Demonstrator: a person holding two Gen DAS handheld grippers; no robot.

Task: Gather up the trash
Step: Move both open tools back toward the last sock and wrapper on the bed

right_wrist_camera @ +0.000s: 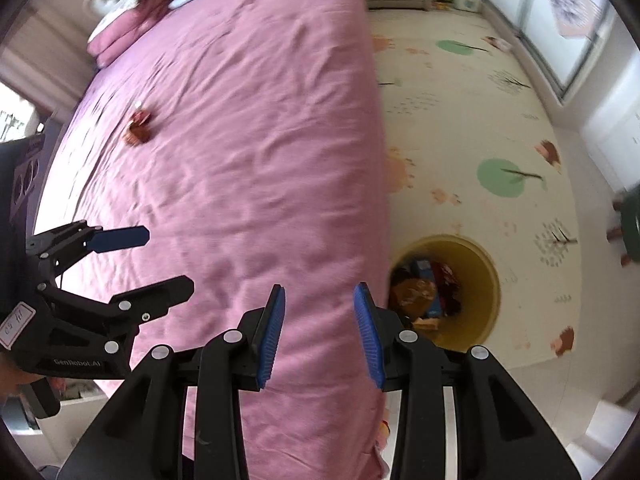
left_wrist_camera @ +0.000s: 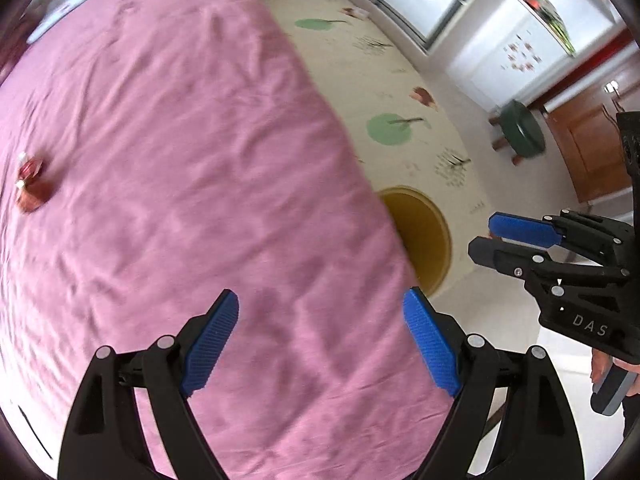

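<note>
The trash left on your bed is a small crumpled red wrapper (left_wrist_camera: 30, 184), glossy, with a bit of white at its top end; motion blur hides any print on it. It lies alone on the pink bedsheet (left_wrist_camera: 180, 140), toward the far left of the bed and well apart from both of your tools.

Your left gripper (left_wrist_camera: 320, 340) hangs over the near part of the sheet with its blue pads spread wide and nothing between them. Your right gripper (right_wrist_camera: 319, 328) is at the bed's edge, its pads parted by a narrower gap, also holding nothing.

Only your right wrist view looks down into the yellow bin (right_wrist_camera: 486, 276) on the floor beside the bed: it already holds a heap of wrappers in brown, blue and red. From your left wrist view you see just part of the bin's rim and inner wall, its contents hidden by the mattress. That left view alone shows the green stool (left_wrist_camera: 520, 128) across the patterned play mat (left_wrist_camera: 400, 80), while the right view alone shows the pillows (right_wrist_camera: 120, 32) at the head of the bed.
</note>
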